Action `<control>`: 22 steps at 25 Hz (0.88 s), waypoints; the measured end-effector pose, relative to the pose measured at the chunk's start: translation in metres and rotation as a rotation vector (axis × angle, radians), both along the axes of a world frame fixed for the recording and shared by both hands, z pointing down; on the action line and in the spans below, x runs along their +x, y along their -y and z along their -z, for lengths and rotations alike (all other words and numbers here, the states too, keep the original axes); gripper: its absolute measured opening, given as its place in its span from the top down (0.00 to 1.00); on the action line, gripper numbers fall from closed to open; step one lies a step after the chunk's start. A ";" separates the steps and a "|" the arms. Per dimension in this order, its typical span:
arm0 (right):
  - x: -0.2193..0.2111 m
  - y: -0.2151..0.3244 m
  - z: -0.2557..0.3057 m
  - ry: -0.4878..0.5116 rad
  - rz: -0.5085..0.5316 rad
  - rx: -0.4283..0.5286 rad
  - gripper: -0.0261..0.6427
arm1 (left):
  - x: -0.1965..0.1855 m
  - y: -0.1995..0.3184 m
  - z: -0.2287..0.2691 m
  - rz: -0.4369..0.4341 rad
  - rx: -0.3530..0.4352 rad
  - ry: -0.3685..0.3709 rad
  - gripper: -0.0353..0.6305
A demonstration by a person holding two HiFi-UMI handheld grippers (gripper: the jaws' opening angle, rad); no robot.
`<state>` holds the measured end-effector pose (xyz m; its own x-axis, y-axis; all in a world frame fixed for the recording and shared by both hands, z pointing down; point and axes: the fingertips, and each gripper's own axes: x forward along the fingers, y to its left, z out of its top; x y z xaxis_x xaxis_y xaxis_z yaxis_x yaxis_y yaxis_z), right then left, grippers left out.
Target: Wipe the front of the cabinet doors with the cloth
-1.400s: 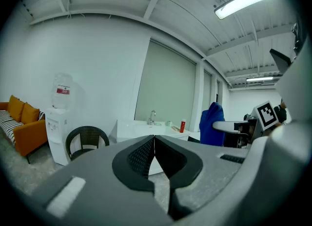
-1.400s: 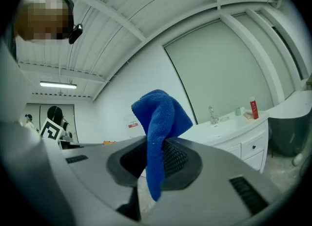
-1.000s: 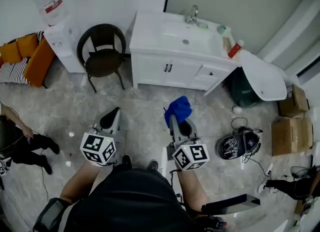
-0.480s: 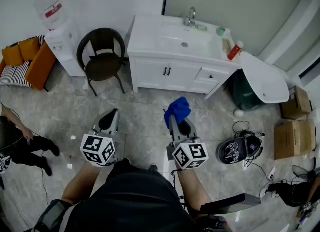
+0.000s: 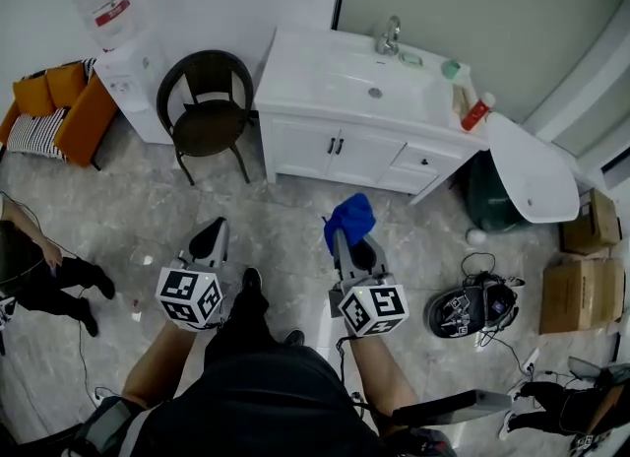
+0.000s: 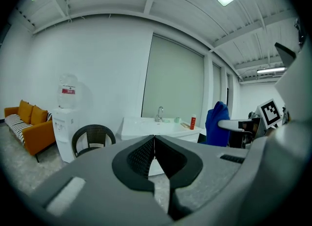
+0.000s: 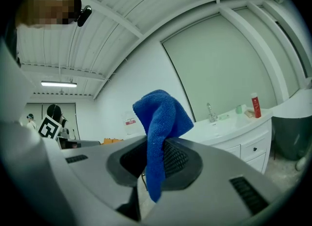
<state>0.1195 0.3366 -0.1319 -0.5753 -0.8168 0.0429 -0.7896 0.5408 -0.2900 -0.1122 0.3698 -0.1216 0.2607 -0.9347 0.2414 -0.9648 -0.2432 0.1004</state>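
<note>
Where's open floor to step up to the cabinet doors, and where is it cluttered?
Free: the floor strip between the black chair and the cabinet doors, straight ahead of the right gripper holding the blue cloth. Crowded: right of the cabinet, where the green bin, leaning white panel, helmet and cardboard boxes sit.

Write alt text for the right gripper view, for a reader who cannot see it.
The right gripper has its jaws shut on a blue cloth that stands up above them and hangs down between them. Behind stands a white sink cabinet with a tap and a red bottle on top.
</note>
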 end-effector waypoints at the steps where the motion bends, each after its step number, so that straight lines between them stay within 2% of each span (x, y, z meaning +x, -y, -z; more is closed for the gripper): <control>1: -0.001 0.008 -0.003 0.005 -0.002 -0.002 0.88 | -0.003 0.007 -0.003 0.002 -0.005 0.000 0.94; 10: -0.040 0.107 -0.038 -0.075 -0.051 -0.059 0.88 | -0.036 0.123 -0.035 -0.056 -0.034 -0.047 0.94; 13: -0.067 0.149 -0.050 -0.097 -0.029 -0.048 0.88 | -0.057 0.168 -0.047 -0.079 -0.020 -0.007 0.94; 16: -0.094 0.190 -0.063 -0.161 0.006 -0.020 0.88 | -0.075 0.210 -0.064 -0.109 -0.019 0.031 0.94; 22: -0.129 0.263 -0.096 -0.201 0.000 -0.057 0.88 | -0.098 0.283 -0.098 -0.150 -0.069 -0.026 0.94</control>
<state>-0.0096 0.0736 -0.0354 -0.5506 -0.8098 0.2027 -0.8345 0.5282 -0.1566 -0.2100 0.0872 -0.0240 0.4028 -0.8664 0.2952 -0.9151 -0.3755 0.1466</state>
